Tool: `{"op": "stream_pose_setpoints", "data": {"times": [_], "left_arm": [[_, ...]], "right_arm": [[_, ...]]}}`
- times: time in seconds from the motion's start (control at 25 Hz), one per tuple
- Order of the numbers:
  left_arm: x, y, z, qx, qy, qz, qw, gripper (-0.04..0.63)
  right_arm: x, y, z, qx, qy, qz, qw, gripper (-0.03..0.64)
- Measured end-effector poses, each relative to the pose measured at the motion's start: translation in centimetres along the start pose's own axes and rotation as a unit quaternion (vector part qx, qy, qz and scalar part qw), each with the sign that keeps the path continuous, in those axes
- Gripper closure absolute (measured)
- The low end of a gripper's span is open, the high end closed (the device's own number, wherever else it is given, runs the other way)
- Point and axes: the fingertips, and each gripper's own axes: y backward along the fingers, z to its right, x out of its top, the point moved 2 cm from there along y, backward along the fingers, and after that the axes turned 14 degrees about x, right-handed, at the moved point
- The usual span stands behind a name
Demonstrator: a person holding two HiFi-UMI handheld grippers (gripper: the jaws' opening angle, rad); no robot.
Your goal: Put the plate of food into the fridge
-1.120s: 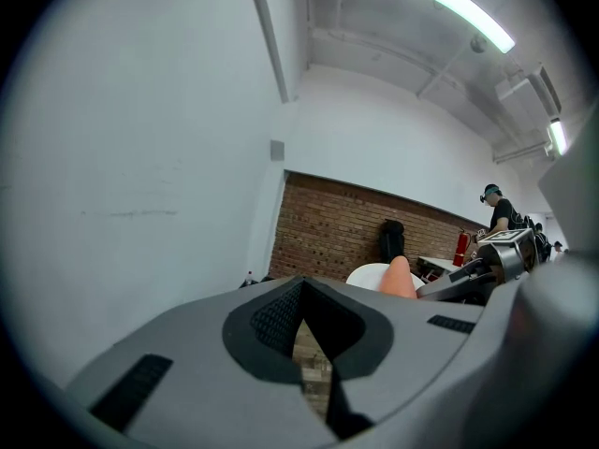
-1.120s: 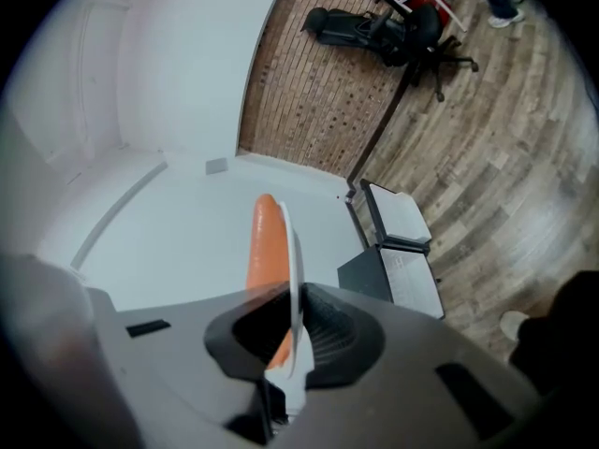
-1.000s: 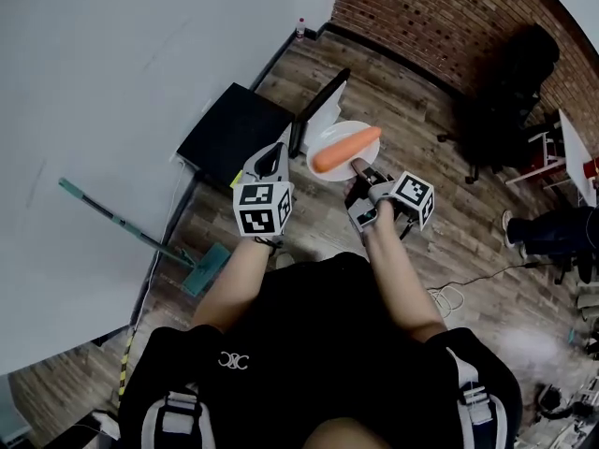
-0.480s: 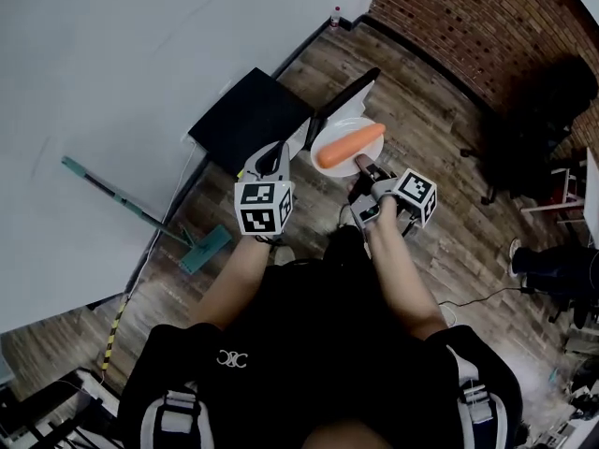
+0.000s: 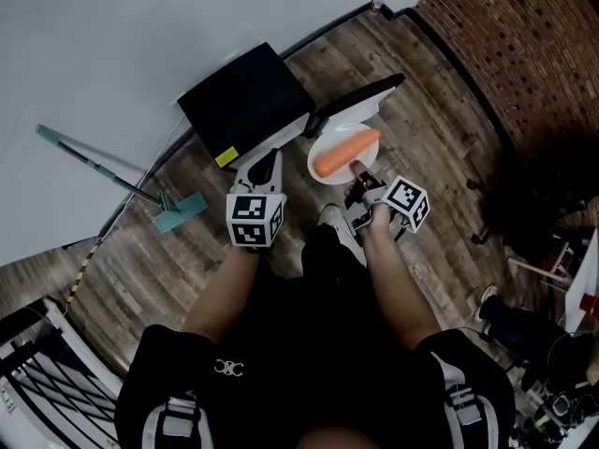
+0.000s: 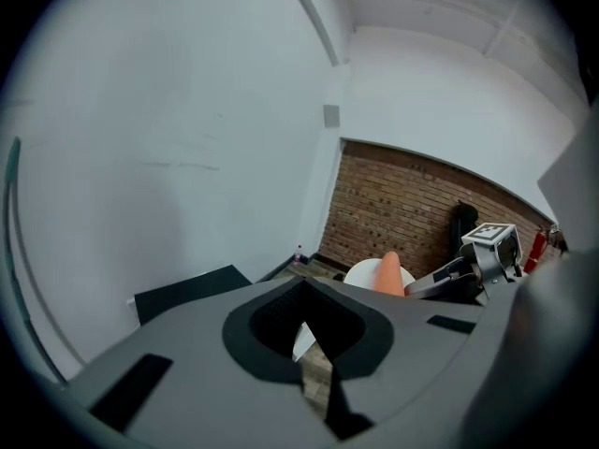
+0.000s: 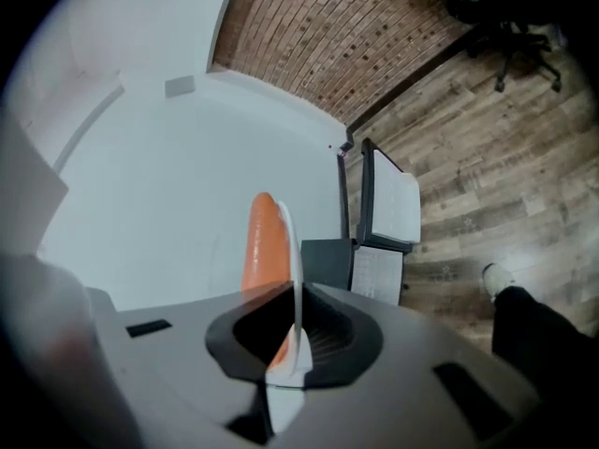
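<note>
A white plate (image 5: 328, 166) carrying a carrot (image 5: 346, 151) is held at its near rim by my right gripper (image 5: 358, 172), which is shut on it. In the right gripper view the plate (image 7: 294, 279) stands edge-on between the jaws, with the carrot (image 7: 261, 237) to its left. My left gripper (image 5: 270, 156) is shut and holds nothing, a little left of the plate. A small black fridge (image 5: 245, 101) sits on the floor by the wall just beyond both grippers, its door (image 5: 363, 100) swung open. The left gripper view shows the plate (image 6: 363, 271), the carrot (image 6: 389, 274) and the right gripper (image 6: 440, 284).
A mop with a teal head (image 5: 182, 210) lies on the wood floor left of the fridge. A small bottle (image 5: 380, 1) stands at the foot of the brick wall (image 5: 524, 36). A dark chair (image 5: 547, 190) is at the right. A wire rack (image 5: 33, 368) shows at lower left.
The head view has swung round, so the fridge and mop now sit higher and further left. The plate with the carrot stays in my right gripper; both grippers hold the same pose.
</note>
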Motion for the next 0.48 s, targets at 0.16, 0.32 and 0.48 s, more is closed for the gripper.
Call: {"op": "stream_pose_setpoints", "data": {"times": [0.16,0.32,0.48], "left_arm": [[-4.0,-2.1,0.6,0.052,0.035,-0.012,0.9979,0.598],[-9.4,-3.3,-0.6,0.092,0.056,-0.033,0.9936,0.598],[-14.8,-5.2,-2.7,0.114,0.061,-0.033,0.9911,0.598]], "right_arm": [[0.9,-3.2,5.0,-0.019,0.023,-0.089,0.996,0.583],[-1.8,-6.5,10.2,-0.031,0.021,-0.156,0.987,0.580],[-5.4,-9.8,16.0,-0.031,0.007,-0.181,0.983,0.580]]}}
